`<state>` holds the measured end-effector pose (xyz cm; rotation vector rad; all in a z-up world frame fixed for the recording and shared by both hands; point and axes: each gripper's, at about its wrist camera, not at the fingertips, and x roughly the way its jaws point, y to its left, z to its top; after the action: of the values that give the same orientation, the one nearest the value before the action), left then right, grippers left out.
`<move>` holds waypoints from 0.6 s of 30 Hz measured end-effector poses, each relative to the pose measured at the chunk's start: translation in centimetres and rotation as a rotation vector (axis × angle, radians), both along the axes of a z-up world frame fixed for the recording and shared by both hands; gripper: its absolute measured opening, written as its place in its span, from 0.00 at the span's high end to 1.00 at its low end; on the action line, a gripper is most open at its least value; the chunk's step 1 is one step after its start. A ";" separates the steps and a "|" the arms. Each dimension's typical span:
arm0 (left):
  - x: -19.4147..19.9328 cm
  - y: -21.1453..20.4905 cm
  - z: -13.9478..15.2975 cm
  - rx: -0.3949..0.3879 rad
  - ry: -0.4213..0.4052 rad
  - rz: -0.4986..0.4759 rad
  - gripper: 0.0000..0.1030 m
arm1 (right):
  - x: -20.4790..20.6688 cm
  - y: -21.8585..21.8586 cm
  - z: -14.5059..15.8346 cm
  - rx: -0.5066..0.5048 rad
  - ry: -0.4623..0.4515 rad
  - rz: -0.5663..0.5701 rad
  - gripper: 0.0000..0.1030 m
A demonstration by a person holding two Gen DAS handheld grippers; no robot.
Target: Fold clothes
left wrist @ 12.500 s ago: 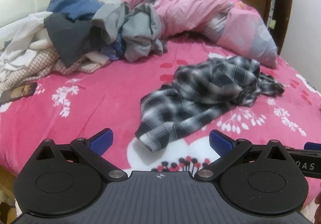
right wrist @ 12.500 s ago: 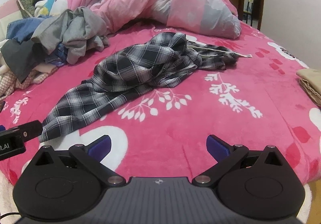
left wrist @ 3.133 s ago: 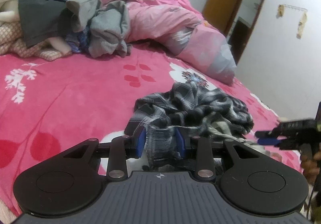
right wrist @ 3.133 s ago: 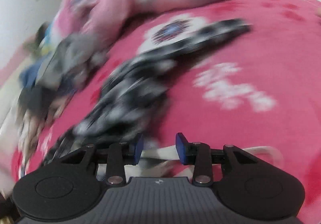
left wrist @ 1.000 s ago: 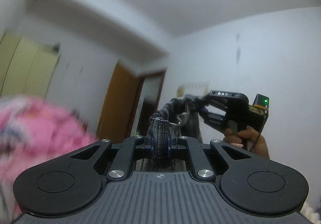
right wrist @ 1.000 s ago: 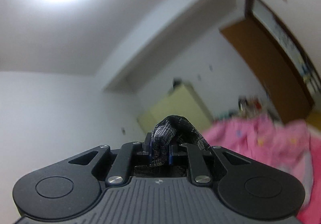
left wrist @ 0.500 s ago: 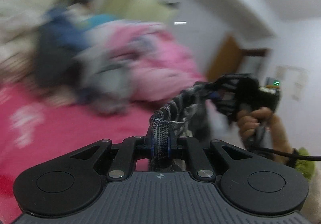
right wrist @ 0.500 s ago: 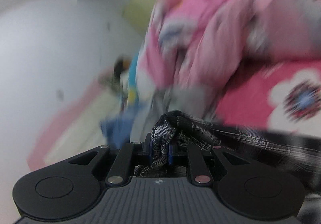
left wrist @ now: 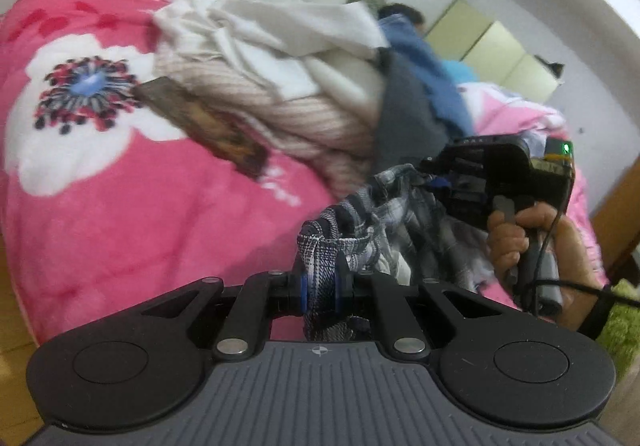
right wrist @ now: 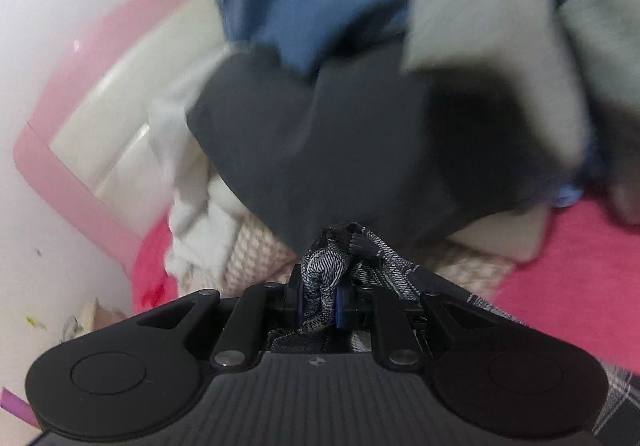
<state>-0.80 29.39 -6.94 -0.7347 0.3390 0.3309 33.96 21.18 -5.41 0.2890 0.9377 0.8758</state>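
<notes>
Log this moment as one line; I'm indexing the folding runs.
stage: spreading | left gripper: shut on plaid shirt | right gripper: shut on plaid shirt | shirt: bunched between grippers over pink blanket

Right gripper (right wrist: 319, 300) pinches a bunched fold of plaid shirt (right wrist: 332, 266) between its blue pads — beyond it, blurred, a heap of clothes (right wrist: 340, 118) on a pink blanket (right wrist: 560, 286).

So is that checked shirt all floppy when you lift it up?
Probably very floppy: the checked shirt sags in loose folds between the left gripper and the right gripper. It looks light, since a small bunched pinch at each end holds it. It likely won't slip; the cloth is crumpled tight between the pads.
</notes>
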 end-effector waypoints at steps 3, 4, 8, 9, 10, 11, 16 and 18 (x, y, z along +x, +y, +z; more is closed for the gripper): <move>0.5 1.2 -1.7 -0.041 0.058 -0.013 0.88 | 1.3 2.9 -3.9 -0.116 0.050 0.035 0.79; 0.6 1.6 -2.3 -0.055 0.077 -0.018 0.86 | 1.5 3.3 -5.0 -0.135 0.076 0.040 0.78; -0.1 2.7 -2.2 -0.113 0.071 -0.032 0.78 | 3.0 2.4 -5.0 -0.072 0.193 0.059 0.52; -0.4 3.0 -2.1 -0.129 0.063 -0.023 0.72 | 3.0 1.6 -4.2 -0.067 0.200 0.058 0.44; -0.8 3.2 -2.0 -0.136 0.056 -0.008 0.67 | 2.8 0.5 -3.1 -0.071 0.191 0.054 0.42; -1.1 3.3 -1.8 -0.134 0.050 0.010 0.64 | 2.7 -0.5 -1.9 -0.075 0.182 0.049 0.37; -3.0 3.3 0.7 -0.069 0.012 0.126 0.46 | 0.8 -9.8 4.4 0.007 0.131 -0.026 0.32; -3.6 2.8 2.3 -0.025 -0.017 0.142 0.45 | -0.8 -15.7 7.0 0.088 0.116 -0.079 0.32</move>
<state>-4.40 32.23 -4.66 -0.7873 0.2760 0.4553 33.19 5.51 1.63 0.4537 0.9896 0.8358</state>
